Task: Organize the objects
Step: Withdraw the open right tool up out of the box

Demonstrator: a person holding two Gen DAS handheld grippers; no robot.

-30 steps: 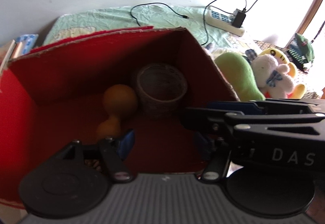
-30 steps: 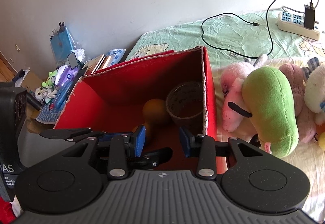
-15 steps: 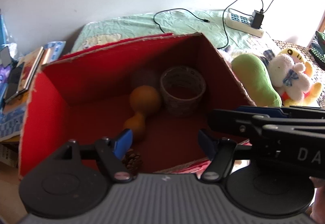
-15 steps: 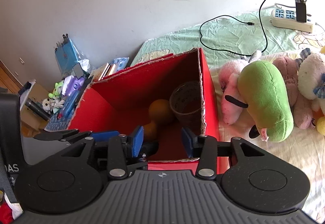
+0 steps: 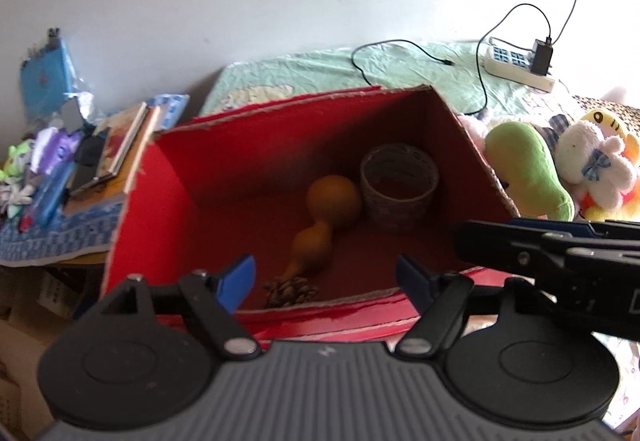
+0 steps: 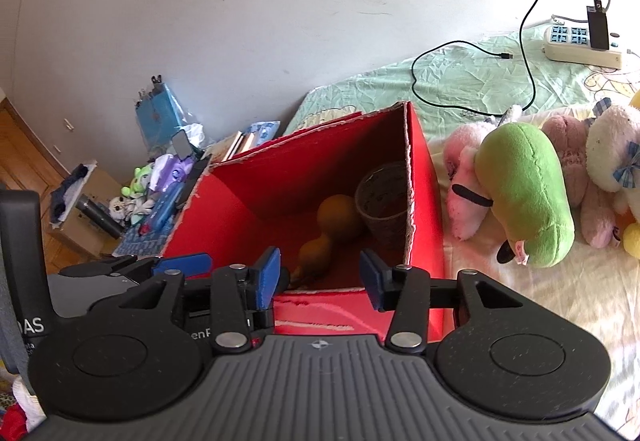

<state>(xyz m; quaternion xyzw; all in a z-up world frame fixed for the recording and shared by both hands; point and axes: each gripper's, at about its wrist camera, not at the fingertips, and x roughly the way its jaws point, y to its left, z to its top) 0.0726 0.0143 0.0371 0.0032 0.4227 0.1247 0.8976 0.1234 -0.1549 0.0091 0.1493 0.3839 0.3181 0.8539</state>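
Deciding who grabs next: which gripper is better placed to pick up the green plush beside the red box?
Probably right. The right gripper is open and empty nearer the green plush; the left gripper, also open, faces into the red box.

Open red cardboard box (image 5: 168, 177) on bed, inside an orange gourd (image 5: 326, 215) lying beside upright woven basket (image 5: 398, 187), pine cone (image 5: 290, 291) at near wall

Between my left jaws sat a red box (image 5: 224, 161) with pale raw edges; inside it lay an orange-brown gourd (image 5: 328, 209), a grey-brown woven basket (image 5: 398, 185) and a dark brown pine cone (image 5: 290, 291). My finger pads (image 5: 236, 277) were blue on black arms. To the right of my right jaws lay a green plush (image 6: 524, 197), a pink plush (image 6: 464, 181) and a white plush (image 6: 612, 149) with a blue checked bow, on a pale green sheet (image 6: 460, 81).
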